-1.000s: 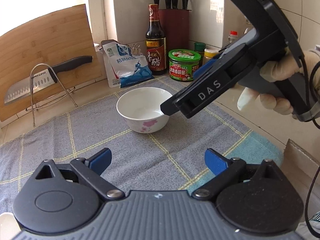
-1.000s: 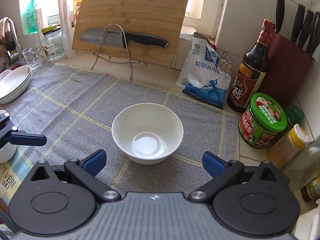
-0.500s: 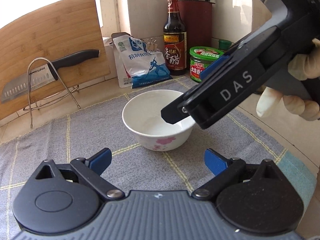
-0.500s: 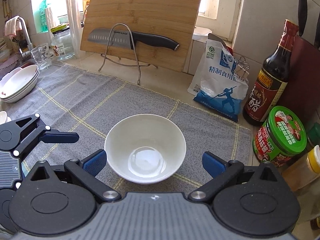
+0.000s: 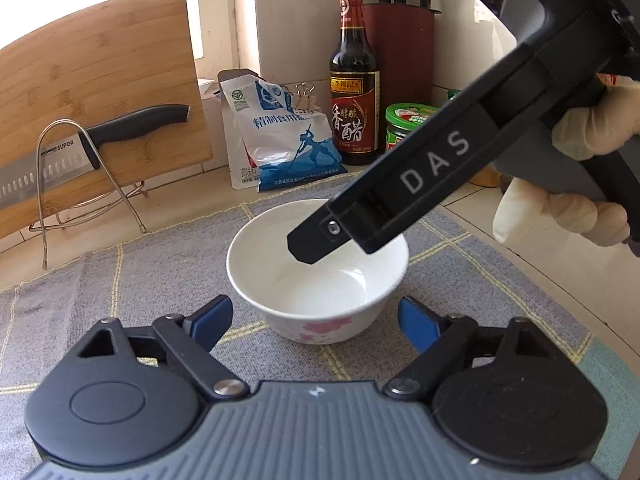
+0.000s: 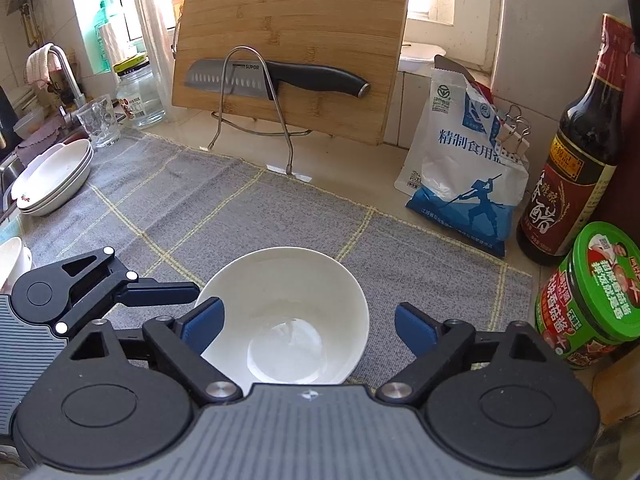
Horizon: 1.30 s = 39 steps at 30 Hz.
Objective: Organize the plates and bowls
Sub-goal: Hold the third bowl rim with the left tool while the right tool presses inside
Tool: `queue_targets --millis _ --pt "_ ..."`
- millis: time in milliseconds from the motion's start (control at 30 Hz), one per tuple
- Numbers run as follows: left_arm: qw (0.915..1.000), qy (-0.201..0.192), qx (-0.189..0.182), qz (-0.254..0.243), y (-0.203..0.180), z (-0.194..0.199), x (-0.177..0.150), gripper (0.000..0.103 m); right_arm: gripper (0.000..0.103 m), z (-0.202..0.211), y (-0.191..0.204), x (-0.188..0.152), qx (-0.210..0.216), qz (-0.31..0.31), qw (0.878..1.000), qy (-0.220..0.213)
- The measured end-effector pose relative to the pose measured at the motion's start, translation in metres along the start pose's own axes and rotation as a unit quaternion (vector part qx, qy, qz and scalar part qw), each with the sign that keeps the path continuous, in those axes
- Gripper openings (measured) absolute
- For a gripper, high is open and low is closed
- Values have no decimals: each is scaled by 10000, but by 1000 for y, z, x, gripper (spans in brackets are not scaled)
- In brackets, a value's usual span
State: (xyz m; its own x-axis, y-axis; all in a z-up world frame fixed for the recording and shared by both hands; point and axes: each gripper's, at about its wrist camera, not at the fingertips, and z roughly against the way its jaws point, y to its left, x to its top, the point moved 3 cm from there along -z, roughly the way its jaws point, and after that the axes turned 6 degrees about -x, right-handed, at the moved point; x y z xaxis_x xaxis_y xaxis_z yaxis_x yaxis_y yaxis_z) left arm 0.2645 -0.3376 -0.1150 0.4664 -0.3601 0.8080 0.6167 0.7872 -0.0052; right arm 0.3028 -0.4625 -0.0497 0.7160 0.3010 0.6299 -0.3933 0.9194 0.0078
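A white bowl (image 6: 288, 316) w/ a pink flower print on its side stands upright on the grey cloth (image 6: 248, 216) w/ yellow lines, in the part of the cloth near the front edge of the counter. Nothing shows inside it.

The right gripper (image 6: 308, 326) has its fingers spread wide, one on each side of the bowl. The left blue pad (image 6: 202, 326) is over the bowl rim or just touching it; I cannot tell which. The right pad is apart from the bowl. In the left wrist view this gripper (image 5: 304, 246) comes in from the right, tilted down, and its tip hangs over the inside of the bowl. The gloved hand (image 5: 580, 176) holds its handle.

The left gripper (image 5: 316, 322) is also wide open and holds nothing. The bowl (image 5: 320, 276) sits just ahead of it, between the two blue pads, not touching them. In the right wrist view one finger (image 6: 160, 292) of it points at the left side of the bowl, very near the rim.

At the far left edge of the cloth is a stack of white plates (image 6: 52, 178), well apart from the bowl. Another white dish (image 6: 12, 256) shows at the left border, only partly.

Behind the cloth: a wood cutting board (image 6: 292, 44) leaning on the wall, a knife (image 6: 272, 78) on a wire rack, a salt bag (image 6: 464, 176), a vinegar bottle (image 6: 576, 160) and a green-lid jar (image 6: 592, 296) at the right.
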Motion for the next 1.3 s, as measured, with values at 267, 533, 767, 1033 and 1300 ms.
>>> queue_targets --millis 267,533,767,1033,1300 --pt "10000 15 23 -8 1 -9 1 87 73 -20 -10 1 241 -126 9993 273" --pt "10000 55 1 16 1 -14 3 86 62 -23 -12 0 369 -170 9987 316" --pt "9999 111 12 -18 1 -12 3 86 62 -19 -14 -1 482 -269 9980 300" --pt "9998 192 17 -26 0 4 3 86 62 -7 -3 1 561 -248 9976 336" --pt "9995 305 55 29 5 38 4 86 62 12 24 7 718 -148 9967 348"
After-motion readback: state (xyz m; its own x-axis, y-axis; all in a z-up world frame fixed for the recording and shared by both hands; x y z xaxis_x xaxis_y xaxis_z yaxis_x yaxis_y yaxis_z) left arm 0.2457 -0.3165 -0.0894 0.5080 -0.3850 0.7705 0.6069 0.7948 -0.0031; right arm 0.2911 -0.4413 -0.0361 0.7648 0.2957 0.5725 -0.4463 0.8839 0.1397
